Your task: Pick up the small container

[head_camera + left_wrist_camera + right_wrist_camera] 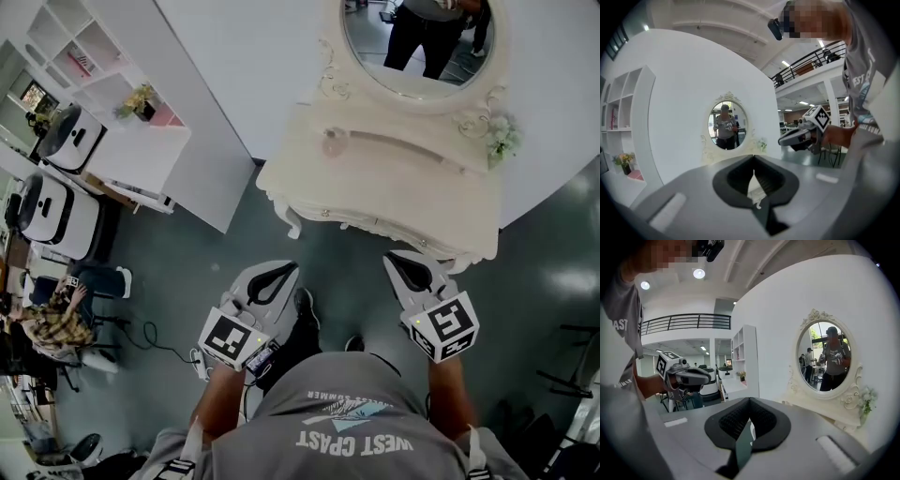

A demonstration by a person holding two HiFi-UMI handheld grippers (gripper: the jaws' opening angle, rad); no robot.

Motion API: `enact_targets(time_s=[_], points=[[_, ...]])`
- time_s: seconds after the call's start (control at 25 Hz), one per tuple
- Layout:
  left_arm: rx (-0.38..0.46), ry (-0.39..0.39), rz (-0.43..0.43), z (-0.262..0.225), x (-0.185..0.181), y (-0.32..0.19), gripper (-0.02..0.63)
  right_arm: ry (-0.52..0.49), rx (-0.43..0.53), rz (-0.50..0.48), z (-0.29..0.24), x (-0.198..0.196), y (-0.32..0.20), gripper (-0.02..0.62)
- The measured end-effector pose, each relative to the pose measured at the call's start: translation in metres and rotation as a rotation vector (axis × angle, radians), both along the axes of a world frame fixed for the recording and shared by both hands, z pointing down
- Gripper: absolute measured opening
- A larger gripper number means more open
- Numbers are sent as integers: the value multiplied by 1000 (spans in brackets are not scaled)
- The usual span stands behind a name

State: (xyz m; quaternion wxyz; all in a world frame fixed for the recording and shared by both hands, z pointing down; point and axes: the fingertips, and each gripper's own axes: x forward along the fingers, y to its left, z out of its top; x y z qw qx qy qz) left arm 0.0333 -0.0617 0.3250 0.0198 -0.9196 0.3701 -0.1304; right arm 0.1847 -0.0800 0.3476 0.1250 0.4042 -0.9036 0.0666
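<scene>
Plainly nothing is picked up yet: the left gripper [284, 270] and the right gripper [400, 259] hover short of the dressing table [375, 192], each with jaws pressed together and empty. A pinkish blob on that table's top, toward its left end, may be the small container [335, 142], though it is too blurred to confirm. Reaching, opening and gripping remain.

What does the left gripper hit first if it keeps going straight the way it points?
Probably the white vanity table, near its left front corner. The left gripper aims that way, and only floor shows between them. Depth is unclear, so this is a rough call.
</scene>
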Motion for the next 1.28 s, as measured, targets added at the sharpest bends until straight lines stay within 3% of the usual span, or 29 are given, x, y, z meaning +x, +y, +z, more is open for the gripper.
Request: enact_targets(time_s=[0.32,0.84,1.04,1.28], points=[[-19,34,170,5,11,-91,3,47,-22,170,-2,10,-54,2],[19,68,346,-1,-22,-222,3,118,-22,358,-19,-37,-150,2],[19,77,371,4,-36,-257,3,142,-18,388,-26,-52,-179,2],[-3,86,330,17,-40,-289,3,165,-44,346,-14,-56,-207,2]])
